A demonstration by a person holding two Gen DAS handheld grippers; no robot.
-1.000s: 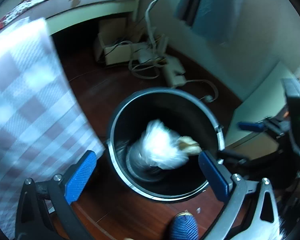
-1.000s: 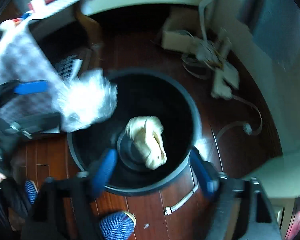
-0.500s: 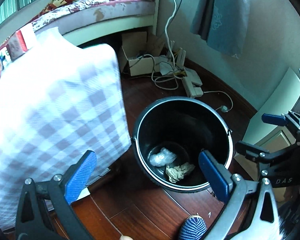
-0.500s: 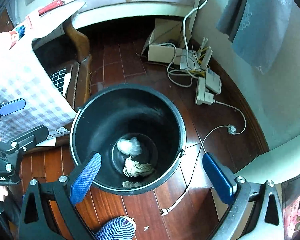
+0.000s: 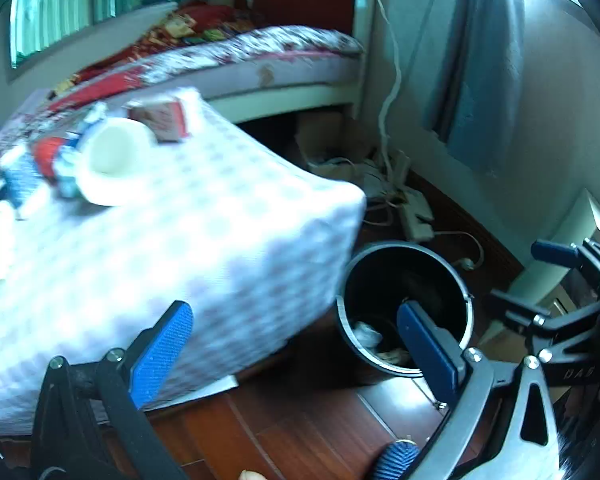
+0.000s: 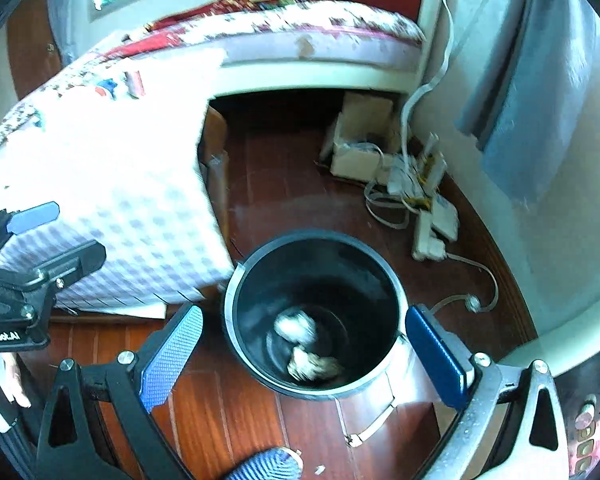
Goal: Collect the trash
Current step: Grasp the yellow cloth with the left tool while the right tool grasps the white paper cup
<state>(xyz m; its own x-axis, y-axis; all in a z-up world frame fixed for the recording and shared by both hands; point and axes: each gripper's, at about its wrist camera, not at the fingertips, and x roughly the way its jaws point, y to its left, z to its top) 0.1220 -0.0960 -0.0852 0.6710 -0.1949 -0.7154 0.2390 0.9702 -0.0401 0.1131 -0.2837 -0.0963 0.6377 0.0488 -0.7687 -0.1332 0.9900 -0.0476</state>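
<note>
Both tools wide and empty, left tool (image 5: 296,354), right tool (image 6: 306,354) (above bin (image 6: 236,300)), crumpled trash (image 6: 312,366) inside

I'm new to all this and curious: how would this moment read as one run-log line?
left hand-held gripper: open, empty | right hand-held gripper: open, empty | round black plastic bin: white wad, tan crumpled paper inside

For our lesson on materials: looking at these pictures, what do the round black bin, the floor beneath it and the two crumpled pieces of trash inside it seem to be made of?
Round black bin: probably plastic, smooth dark inner wall with a dull sheen; its silvery rim band looks metallic.
Reddish-brown floor: glossy wood or wood-look boards, with plank seams and reflections.
White crumpled piece: paper or thin plastic, too blurred to tell.
Beige crumpled wad: likely paper, matt and creased.
</note>
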